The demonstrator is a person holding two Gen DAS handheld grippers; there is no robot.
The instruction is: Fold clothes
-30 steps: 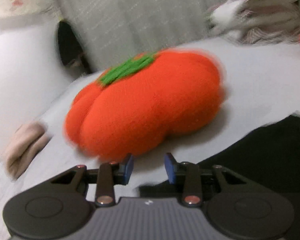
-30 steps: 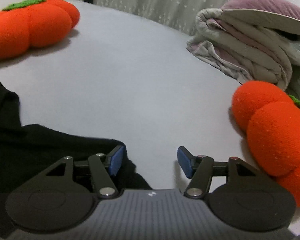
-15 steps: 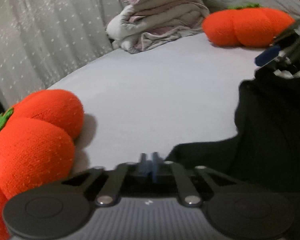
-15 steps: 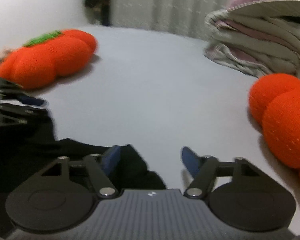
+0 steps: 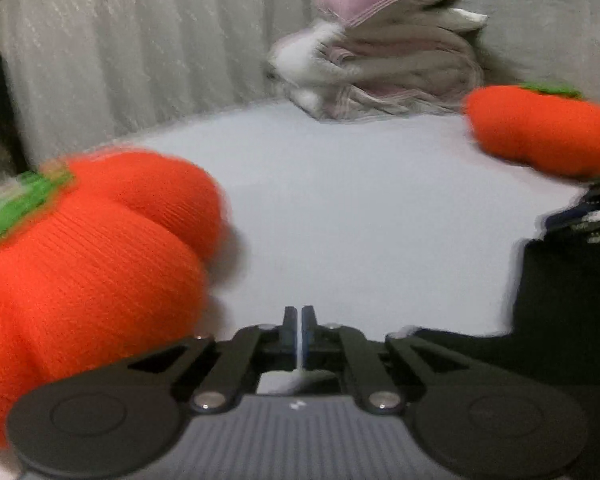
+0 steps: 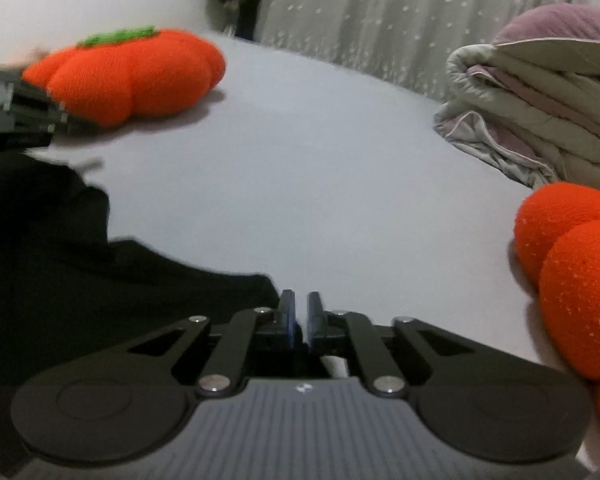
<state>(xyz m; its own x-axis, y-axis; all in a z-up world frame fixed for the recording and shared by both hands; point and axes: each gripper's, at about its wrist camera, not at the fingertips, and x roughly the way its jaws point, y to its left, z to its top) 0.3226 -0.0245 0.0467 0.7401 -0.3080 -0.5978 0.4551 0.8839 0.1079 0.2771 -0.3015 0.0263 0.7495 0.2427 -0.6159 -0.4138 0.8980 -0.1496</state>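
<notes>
Both claws have closed since a second ago, when each stood wide apart. From the left wrist view, the left claw [image 5: 299, 330] is clenched with a sliver of gap, and whether cloth sits between is unclear; the black garment [image 5: 560, 312] lies at the bed's [image 5: 360, 208] near right, an orange pumpkin cushion [image 5: 100, 248] close on the left. From the right wrist view, the right claw [image 6: 300, 320] is clenched at the garment's [image 6: 80, 272] edge; a grip cannot be confirmed. No readable writing shows.
</notes>
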